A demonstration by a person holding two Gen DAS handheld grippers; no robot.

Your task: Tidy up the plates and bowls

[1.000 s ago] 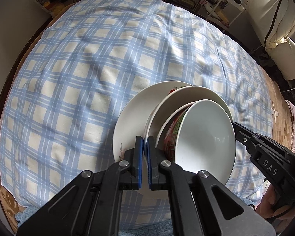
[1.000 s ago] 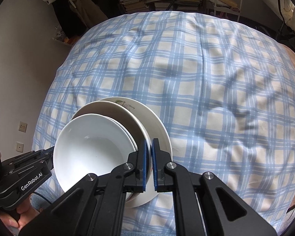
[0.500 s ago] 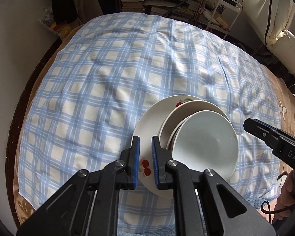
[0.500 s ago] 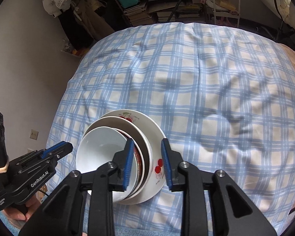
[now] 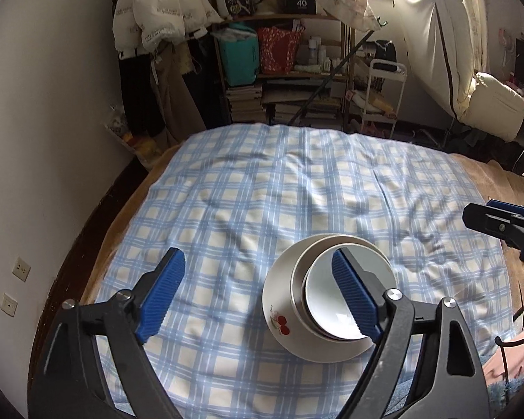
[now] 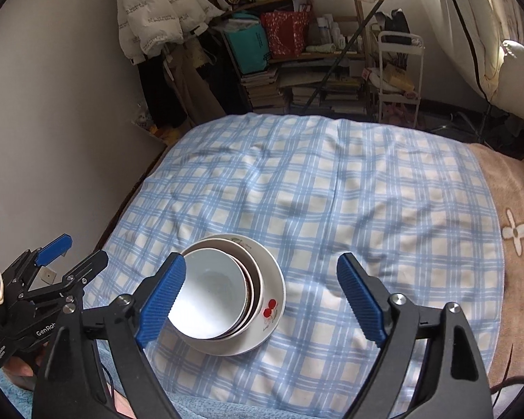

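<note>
While both jaws open, stacked bowls (image 6: pixel 209 296) near cloth (image 6: pixel 332 192) edge

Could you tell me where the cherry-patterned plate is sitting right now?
The cherry-patterned plate lies on the blue checked cloth near its front edge, at the bottom of the stack, with two bowls nested on it; in the right wrist view it is left of centre.

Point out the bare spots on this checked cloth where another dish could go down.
Bare checked cloth runs from the stacked dishes to the far edge by the shelves, and to their right as far as the brown blanket. The strip between the stack and the wall-side edge is free too. It is crowded only near the front edge, around the stack.
</note>
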